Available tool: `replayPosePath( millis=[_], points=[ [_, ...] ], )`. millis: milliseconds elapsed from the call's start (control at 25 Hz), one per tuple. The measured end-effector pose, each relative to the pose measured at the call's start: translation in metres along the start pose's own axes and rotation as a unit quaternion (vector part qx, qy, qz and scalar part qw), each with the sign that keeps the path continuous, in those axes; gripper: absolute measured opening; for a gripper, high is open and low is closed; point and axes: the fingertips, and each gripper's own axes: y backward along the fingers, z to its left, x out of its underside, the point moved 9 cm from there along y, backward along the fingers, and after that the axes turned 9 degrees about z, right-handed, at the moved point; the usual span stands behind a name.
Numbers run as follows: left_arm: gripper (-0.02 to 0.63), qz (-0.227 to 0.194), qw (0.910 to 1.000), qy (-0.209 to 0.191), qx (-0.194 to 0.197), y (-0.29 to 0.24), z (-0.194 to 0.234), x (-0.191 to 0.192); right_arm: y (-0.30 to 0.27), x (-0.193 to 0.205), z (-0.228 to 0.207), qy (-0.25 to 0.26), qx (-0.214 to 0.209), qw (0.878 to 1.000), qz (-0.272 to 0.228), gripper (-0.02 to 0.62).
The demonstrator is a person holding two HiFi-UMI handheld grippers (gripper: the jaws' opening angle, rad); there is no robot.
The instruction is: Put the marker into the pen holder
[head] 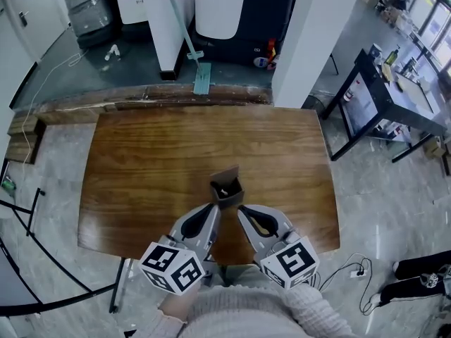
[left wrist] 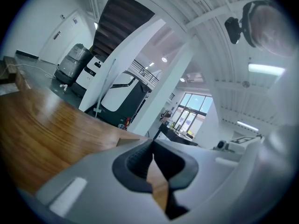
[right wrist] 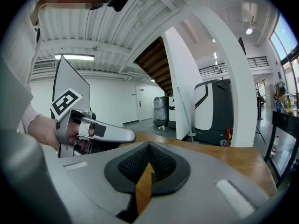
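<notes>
Left gripper and right gripper were both pinched fully closed, with nothing between the pads. Pen holder stood on the table just ahead, between the two tips. Marker sat inside it, pale end showing.

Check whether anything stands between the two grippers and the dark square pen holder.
Nothing visible does. The dark square pen holder stands on the brown wooden table directly ahead of the left gripper and right gripper, both shut and empty.

A wooden table carries a dark pen holder near its front edge.
</notes>
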Motion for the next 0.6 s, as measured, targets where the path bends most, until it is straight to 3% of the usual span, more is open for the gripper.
replayPosePath(
  millis=[600],
  points=[
    [0.006, 0.006, 1.0000, 0.004, 0.002, 0.006, -0.011, 0.018, 0.011, 0.007, 0.004, 0.002, 0.011, 1.000, -0.017, 0.000]
  ],
)
